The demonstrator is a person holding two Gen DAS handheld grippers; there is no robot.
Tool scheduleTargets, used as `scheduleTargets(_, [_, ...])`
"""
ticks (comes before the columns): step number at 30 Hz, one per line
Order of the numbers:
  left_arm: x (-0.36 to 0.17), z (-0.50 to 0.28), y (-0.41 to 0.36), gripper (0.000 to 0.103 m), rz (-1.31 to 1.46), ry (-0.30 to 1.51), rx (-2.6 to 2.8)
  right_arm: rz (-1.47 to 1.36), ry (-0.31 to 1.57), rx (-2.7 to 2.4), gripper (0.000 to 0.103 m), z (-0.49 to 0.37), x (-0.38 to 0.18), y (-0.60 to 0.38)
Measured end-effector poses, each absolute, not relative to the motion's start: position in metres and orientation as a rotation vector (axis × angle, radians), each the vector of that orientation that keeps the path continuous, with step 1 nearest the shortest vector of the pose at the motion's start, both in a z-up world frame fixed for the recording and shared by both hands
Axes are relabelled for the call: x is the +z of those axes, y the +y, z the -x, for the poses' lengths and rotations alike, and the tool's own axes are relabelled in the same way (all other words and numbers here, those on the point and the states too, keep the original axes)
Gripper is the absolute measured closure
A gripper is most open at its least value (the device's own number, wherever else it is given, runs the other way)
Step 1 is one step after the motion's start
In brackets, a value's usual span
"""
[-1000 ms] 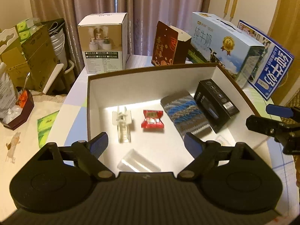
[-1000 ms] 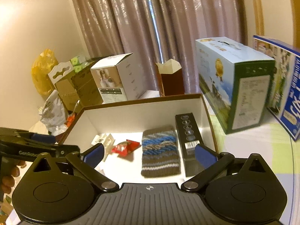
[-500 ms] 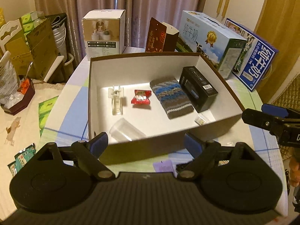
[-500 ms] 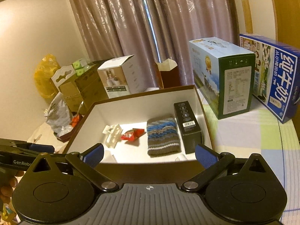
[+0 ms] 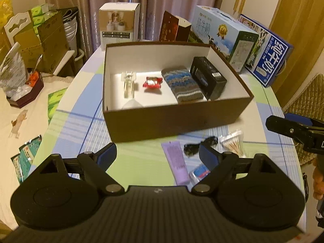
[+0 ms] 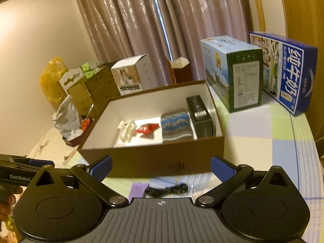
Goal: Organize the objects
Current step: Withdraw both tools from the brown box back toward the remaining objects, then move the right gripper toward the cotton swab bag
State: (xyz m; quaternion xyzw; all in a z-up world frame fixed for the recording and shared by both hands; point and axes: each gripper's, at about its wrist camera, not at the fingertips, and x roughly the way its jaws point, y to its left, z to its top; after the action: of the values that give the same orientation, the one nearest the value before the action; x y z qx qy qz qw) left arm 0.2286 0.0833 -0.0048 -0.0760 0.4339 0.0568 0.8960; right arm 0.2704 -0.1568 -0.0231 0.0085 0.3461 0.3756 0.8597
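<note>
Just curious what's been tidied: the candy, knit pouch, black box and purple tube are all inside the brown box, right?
Not quite. The purple tube still lies on the table in front of the brown box, as the left wrist view shows. The candy, knit pouch and black box are inside.

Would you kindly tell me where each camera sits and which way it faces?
Left wrist: on the left tool, above the table's near edge, looking down into the brown box; the right tool shows at the right.
Right wrist: on the right tool, lower, facing the box and curtains; the left tool shows at the left.
Both show the box and purple tube.
</note>
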Motion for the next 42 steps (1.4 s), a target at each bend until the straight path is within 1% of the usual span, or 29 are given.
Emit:
scheduleTargets(15, [-0.027, -0.199, 0.062, 0.017, 0.145, 0.964, 0.11, -0.008, 0.803, 0.738, 0.002, -0.242, -0.042, -0.192])
scheduleTargets(28, [-0.048, -0.192, 0.047, 0.017, 0.132, 1.029, 0.109, 0.01, 0.883, 0.716, 0.002, -0.234, -0.064, -0.204])
scheduleTargets(42, [-0.055, -0.196, 0.042, 0.017, 0.11, 1.056, 0.116, 0.034, 0.939, 0.719, 0.002, -0.235, -0.08, -0.203])
